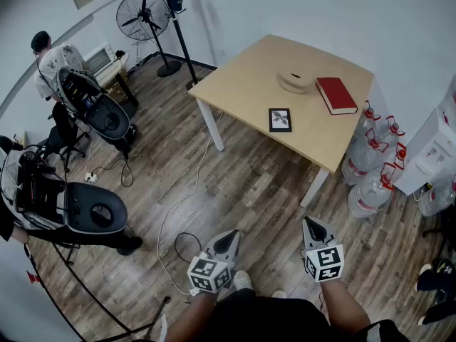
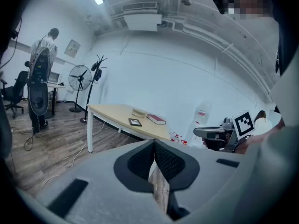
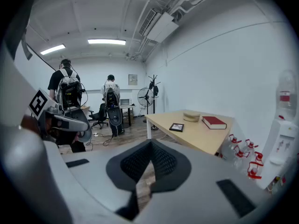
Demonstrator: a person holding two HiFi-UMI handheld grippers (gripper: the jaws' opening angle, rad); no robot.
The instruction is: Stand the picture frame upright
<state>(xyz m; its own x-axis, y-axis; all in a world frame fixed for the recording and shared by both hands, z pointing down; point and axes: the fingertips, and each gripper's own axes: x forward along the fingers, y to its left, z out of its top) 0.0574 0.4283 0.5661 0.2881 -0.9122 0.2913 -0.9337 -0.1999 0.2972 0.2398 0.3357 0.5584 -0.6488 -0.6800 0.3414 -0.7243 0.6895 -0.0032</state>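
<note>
While the wearer stood on a wood-plank floor (image 1: 242,184) well short of the table, both hand-held grippers pointed forward and low in the head view. The left gripper (image 1: 229,235) had its two jaws pressed together at the tips, with nothing caught between them. Its own view showed only floorboards through the thin slit below the tips. The right gripper (image 1: 311,224) was likewise closed and empty, its dark ribbed pads meeting at a point. Each gripper carried a white cube with black square markers near the hand.

The picture frame (image 1: 280,119) lay flat, face up, on a light wooden table (image 1: 242,73) with white legs. It rested toward the table's near edge, well apart from both grippers. It was a small dark frame around a pale picture. Behind it on the table sat a round tan dish (image 1: 296,81), and just beside that dish lay a closed red book (image 1: 336,95). Large clear water bottles (image 1: 370,169) with red caps stood on the floor at the table's right end. A black standing fan (image 1: 146,16) stood by the far wall, left of the table. Farther left, a person (image 1: 51,57) in a light top stood at the edge of the room.
</note>
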